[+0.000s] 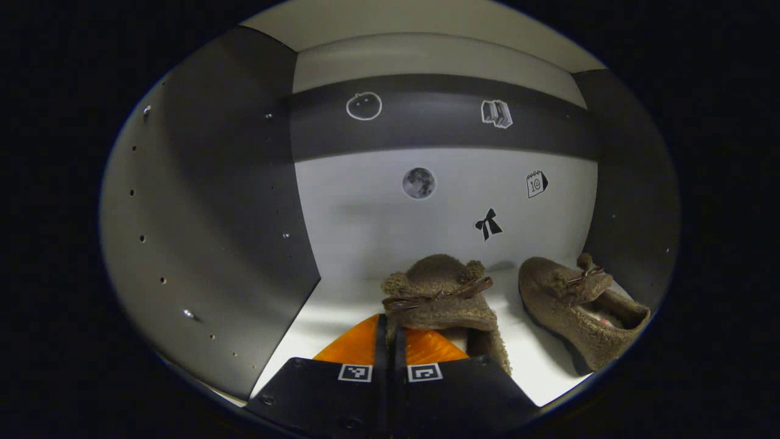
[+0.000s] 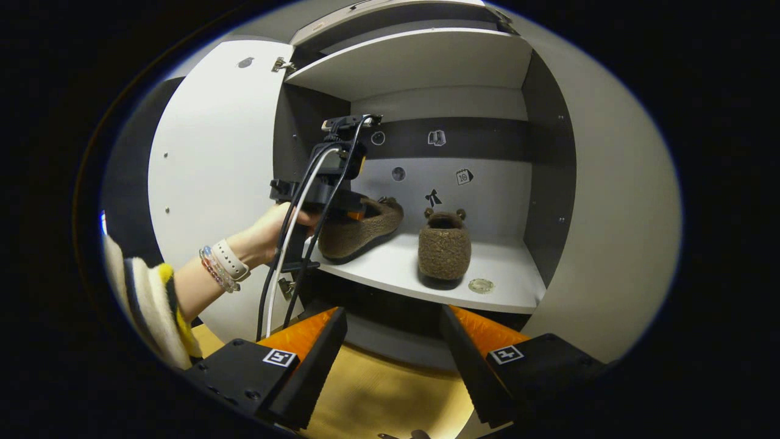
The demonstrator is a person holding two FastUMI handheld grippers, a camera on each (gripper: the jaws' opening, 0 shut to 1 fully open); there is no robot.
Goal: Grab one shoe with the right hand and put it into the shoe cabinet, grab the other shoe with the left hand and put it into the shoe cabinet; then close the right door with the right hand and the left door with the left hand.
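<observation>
Two brown fuzzy shoes with bows are inside the shoe cabinet. In the left gripper view one shoe lies right in front of my left gripper, whose fingers are pressed together on its rear edge. The other shoe rests to its right on the white shelf. The right gripper view has the held shoe low over the shelf, with the left gripper at its heel. The second shoe stands heel outward. My right gripper hangs open below the cabinet front, holding nothing.
The left door and right door both stand open. A hand with wrist bands holds the left gripper, cables trailing down. A small round disc lies near the shelf's front edge. The dark side wall is close on the left.
</observation>
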